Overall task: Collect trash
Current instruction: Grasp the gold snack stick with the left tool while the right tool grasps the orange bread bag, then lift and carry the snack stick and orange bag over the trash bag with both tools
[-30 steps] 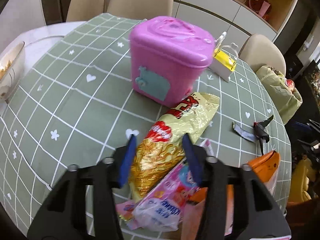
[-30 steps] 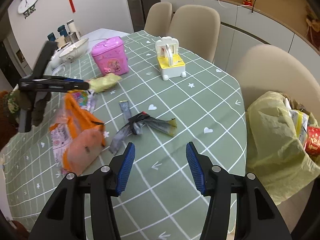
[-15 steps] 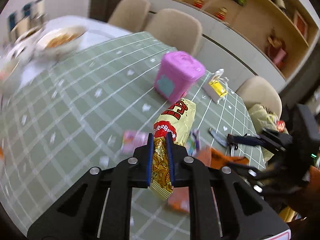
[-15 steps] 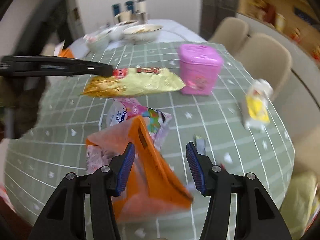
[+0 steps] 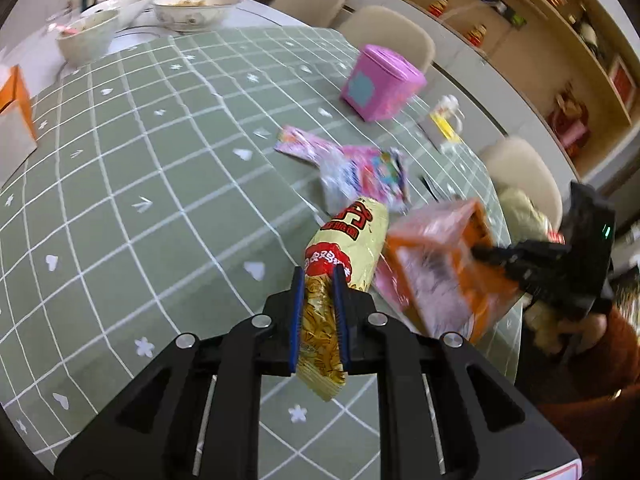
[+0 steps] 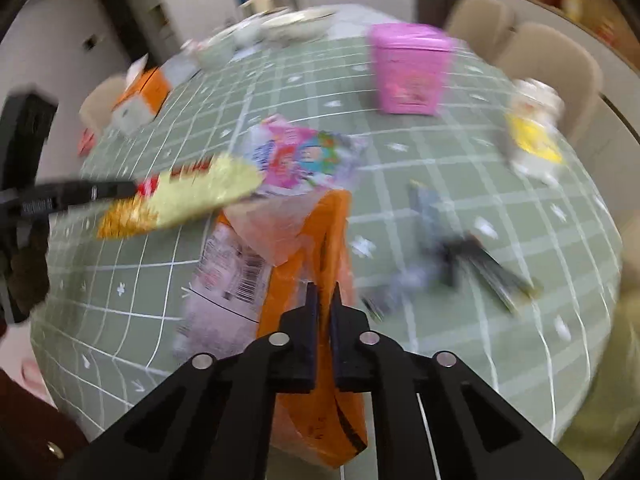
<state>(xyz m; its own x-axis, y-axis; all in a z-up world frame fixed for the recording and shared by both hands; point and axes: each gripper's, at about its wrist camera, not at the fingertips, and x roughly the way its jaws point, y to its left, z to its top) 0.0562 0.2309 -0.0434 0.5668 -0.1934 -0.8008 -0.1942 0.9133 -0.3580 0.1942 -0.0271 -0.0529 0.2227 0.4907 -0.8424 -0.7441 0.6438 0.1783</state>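
Pinching the gold snack packet (image 5: 345,264) by its tail in the left gripper (image 5: 320,280) above the table (image 5: 140,160), clamping the orange bag (image 6: 316,264) in the right gripper (image 6: 323,296), risking slippage.

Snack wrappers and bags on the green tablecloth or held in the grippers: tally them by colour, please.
Gold: 1, the gold snack bag in the left gripper
Pink: 1, the pink wrapper
Orange: 1, the orange bag in the right gripper
Dark: 1, the dark wrapper
Total: 4

Black tool (image 5: 319,280), blue pads, maroon sleeve (image 5: 592,400)
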